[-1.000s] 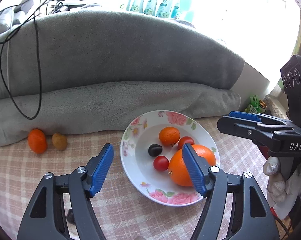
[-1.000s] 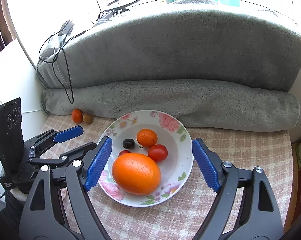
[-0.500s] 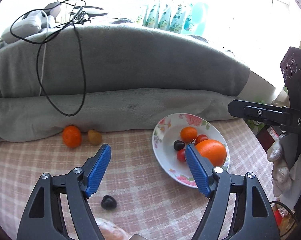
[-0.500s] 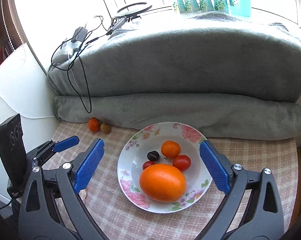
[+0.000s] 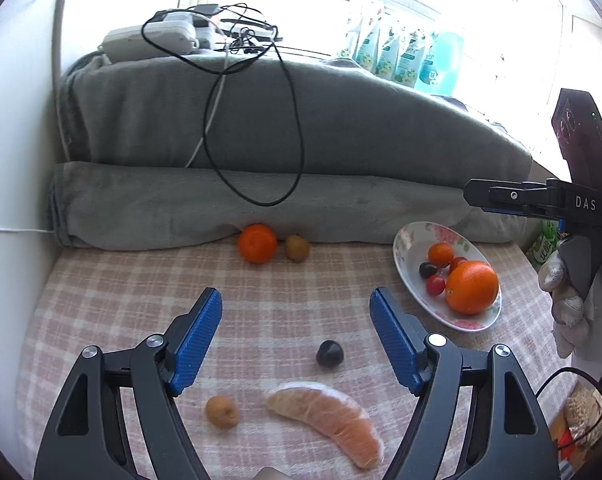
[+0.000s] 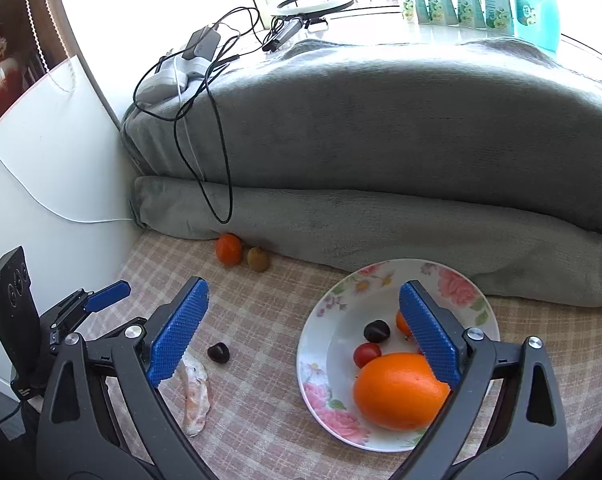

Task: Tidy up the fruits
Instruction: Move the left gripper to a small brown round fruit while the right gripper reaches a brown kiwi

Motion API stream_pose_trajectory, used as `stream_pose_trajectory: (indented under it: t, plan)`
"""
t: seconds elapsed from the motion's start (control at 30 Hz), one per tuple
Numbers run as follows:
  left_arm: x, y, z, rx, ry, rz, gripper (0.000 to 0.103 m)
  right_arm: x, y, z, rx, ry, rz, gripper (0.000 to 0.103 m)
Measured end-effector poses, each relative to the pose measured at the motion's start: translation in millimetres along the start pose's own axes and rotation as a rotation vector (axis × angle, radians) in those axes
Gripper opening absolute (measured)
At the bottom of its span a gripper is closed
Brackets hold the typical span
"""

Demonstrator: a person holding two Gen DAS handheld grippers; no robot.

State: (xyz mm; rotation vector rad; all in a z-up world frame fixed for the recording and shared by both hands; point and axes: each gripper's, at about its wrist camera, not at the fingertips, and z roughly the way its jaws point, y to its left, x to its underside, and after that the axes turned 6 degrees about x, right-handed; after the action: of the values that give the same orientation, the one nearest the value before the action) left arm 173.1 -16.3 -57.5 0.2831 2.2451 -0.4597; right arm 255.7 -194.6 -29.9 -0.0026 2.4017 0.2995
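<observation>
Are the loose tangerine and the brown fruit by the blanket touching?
Apart. The left wrist view shows a strip of cloth between the tangerine and the brown fruit.

Take the plate [image 5: 409,240] as your landmark: in it you have an orange [image 5: 471,287] nearest you, with a mandarin [image 5: 440,254] behind and a cherry [image 5: 427,269] and tomato [image 5: 435,284] to its left. Left of the plate, on the cloth [image 5: 101,280], a second cherry [image 5: 329,353], a citrus segment [image 5: 329,416] and a small fruit [image 5: 221,411] lie. Far left of the plate, against the blanket [image 5: 341,200], a tangerine [image 5: 257,243] sits just beside a kiwi [image 5: 297,247].
</observation>
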Motion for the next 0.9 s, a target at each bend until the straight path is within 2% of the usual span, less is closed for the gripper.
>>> stream_pose_trajectory:
  t: [0.33,0.6,0.83,0.9]
  plan:
    - [22.9,40.4,-17.6,-0.055,0.012,-0.046,0.076,-5.9,28.3,34.7,-0.039,0.06,-0.025,0.098]
    - [39.0,52.5,-18.1,-0.064,0.041,-0.059,0.075,-8.3,53.2,66.1,-0.062,0.122,-0.05,0.098]
    - [51.0,56.4,-14.5,-0.045,0.08,-0.06,0.059,-11.0,62.2,95.0,-0.064,0.176,-0.016,0.098]
    - [55.4,55.8,-11.7,-0.035,0.094,-0.054,0.052,-11.9,61.9,104.0,-0.058,0.195,0.001,0.091]
